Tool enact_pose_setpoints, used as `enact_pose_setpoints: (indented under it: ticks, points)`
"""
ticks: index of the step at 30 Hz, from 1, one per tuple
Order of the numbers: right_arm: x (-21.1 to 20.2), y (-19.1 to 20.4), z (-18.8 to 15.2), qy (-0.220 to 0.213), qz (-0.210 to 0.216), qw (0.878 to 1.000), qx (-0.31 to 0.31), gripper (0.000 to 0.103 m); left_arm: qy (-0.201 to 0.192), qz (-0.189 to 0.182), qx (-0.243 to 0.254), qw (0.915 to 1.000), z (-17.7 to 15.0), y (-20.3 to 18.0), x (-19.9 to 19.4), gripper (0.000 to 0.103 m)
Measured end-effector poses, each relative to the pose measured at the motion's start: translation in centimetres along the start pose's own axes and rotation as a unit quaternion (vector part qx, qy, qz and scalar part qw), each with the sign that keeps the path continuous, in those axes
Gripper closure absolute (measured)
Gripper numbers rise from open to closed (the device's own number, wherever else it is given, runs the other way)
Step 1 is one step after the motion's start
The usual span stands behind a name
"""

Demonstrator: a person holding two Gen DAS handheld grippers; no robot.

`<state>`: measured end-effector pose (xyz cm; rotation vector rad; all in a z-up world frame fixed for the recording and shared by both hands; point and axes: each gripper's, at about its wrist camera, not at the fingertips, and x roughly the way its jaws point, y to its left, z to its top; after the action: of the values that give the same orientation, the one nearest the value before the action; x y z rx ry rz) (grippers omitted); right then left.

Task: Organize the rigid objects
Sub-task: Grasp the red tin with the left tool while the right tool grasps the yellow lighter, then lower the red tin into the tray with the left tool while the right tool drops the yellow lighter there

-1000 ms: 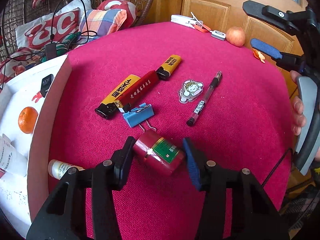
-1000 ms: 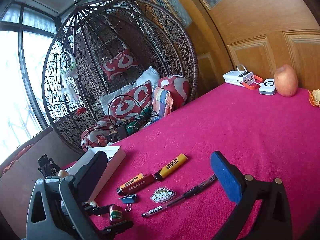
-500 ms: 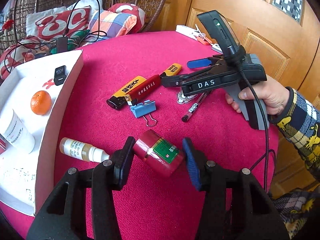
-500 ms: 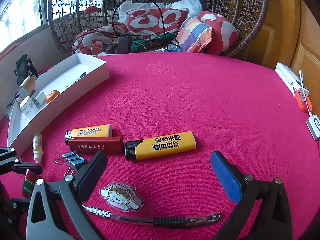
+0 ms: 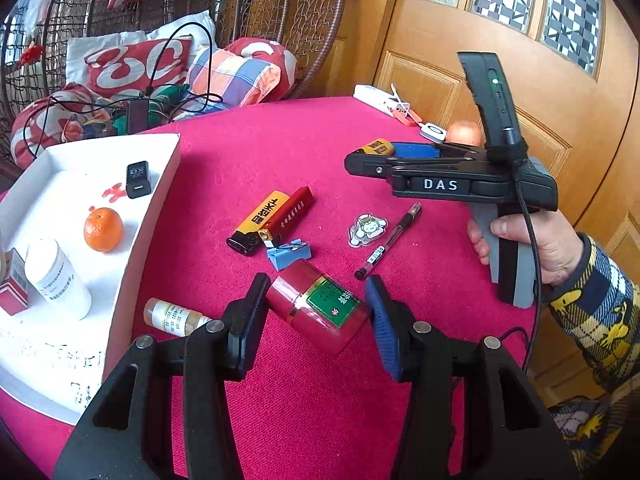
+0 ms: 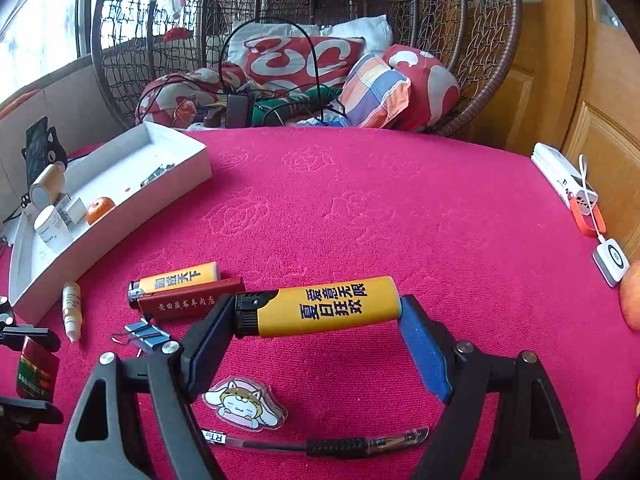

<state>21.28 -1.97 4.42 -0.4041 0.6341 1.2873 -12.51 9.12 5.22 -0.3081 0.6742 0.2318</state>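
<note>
Crimson cloth covers the table [image 6: 400,208]. Only my right view shows my right gripper [image 6: 316,316] closing around the yellow lighter [image 6: 320,312]; my left gripper [image 5: 316,312] clamps the red jar [image 5: 320,308] beside the white tray [image 5: 136,240].

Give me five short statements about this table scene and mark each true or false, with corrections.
1. The left gripper holds a red canister with a green label. True.
2. The orange lies on the pink cloth. False: it sits inside the white box.
3. The right gripper, jaws closing, spans a yellow lighter end to end. True.
4. The pen is in the white box. False: it lies on the cloth.
5. The blue binder clip lies beside a red lighter. True.
</note>
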Motion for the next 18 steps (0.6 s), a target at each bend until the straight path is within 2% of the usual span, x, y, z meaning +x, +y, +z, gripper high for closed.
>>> enact_pose_setpoints:
  ticks: [3, 7, 18]
  points:
    - [-3.3, 0.6, 0.2, -0.048, 0.016, 0.999, 0.016, 0.022, -0.019, 0.003, -0.011, 0.9998, 0.4, 0.5, -1.2, 0.055]
    - [-5.8, 1.9, 1.0, -0.080, 0.036, 0.996, 0.014, 0.022, -0.041, 0.012, -0.020, 0.9989, 0.8, 1.3, -2.7, 0.055]
    - [-7.0, 5.8, 2.5, -0.103, 0.078, 0.992, -0.012, 0.022, -0.094, 0.027, -0.048, 0.9941, 0.9, 3.8, -6.7, 0.055]
